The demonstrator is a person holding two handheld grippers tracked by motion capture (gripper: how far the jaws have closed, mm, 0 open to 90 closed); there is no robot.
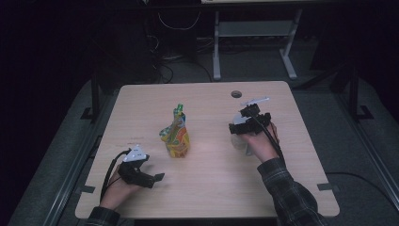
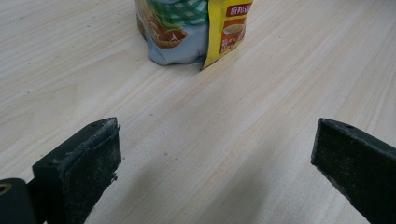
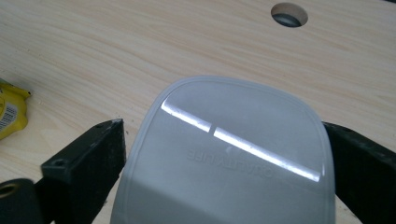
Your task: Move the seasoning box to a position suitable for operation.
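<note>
At the left of the high view, the left gripper (image 1: 157,178) sits low over the near-left part of the wooden table (image 1: 207,188), held by the person's left hand (image 1: 114,192), with its grey three-cornered plate on top and a black cable looping back toward the wrist. In the left gripper view its two black jaws are spread wide, with only bare wood between them; they touch nothing. Ahead of them, well apart from the tips, stands the snack pouch (image 2: 187,28).

In the high view the snack pouch (image 1: 176,137) stands upright near the middle of the table, yellow and orange with a green top, between the two grippers and apart from both. Its yellow edge (image 3: 11,109) also peeks in at the left of the right gripper view.

To the right, the right gripper (image 1: 236,133) is held by the person's right hand (image 1: 261,143), whose plaid sleeve comes in from the bottom. In the right gripper view a translucent grey plastic lid (image 3: 229,163) with rounded corners and raised lettering lies between the jaws, which flank it on either side; the jaws seem to be closed against its edges, though the contact itself is hard to see. In the high view the lid is a pale shape under the gripper, too dim to make out well. Beyond the lid, a round cable hole (image 3: 289,14) opens in the table's far side.
</note>
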